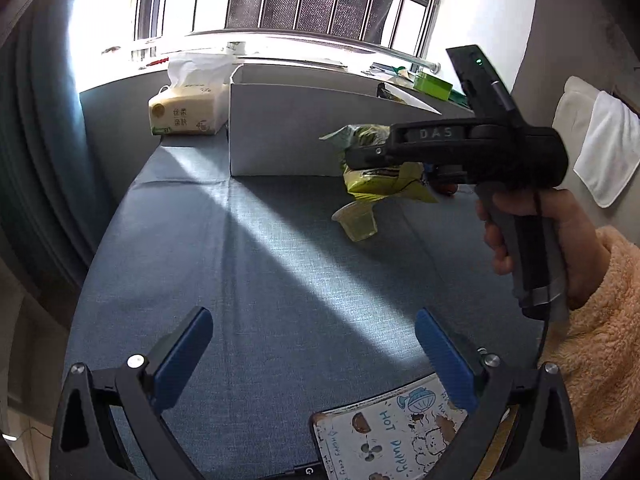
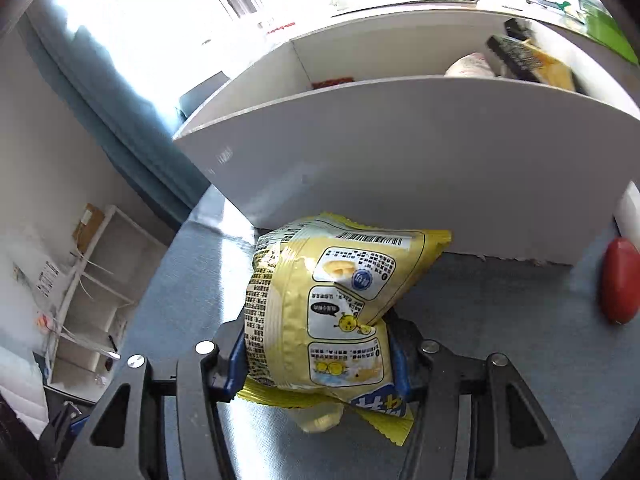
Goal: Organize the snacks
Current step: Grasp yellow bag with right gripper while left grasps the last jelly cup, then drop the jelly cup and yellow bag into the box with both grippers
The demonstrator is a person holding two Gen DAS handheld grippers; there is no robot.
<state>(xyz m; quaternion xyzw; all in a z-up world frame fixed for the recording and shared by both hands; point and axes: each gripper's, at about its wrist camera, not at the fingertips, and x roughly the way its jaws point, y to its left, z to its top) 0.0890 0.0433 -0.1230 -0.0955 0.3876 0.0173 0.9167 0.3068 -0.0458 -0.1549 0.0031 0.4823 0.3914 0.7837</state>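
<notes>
yellow crinkled plastic snack bag (image 2: 320,312) sitting clamped in right hand-held gripper (image 2: 318,356), near white box (image 2: 400,160); left hand-held gripper (image 1: 314,360) gaping, empty.

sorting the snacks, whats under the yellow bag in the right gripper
A clear jelly cup sits on the blue tablecloth right below the yellow snack bag, which the right gripper clamps. The bag covers most of the cup, so its top is hidden.

Left tool (image 1: 313,354) open, right tool (image 2: 318,360) clamped.
Left fingers spread wide, nothing between; right pads pinching a packet, handle gripped by hand (image 1: 556,248) in fuzzy sleeve.
</notes>
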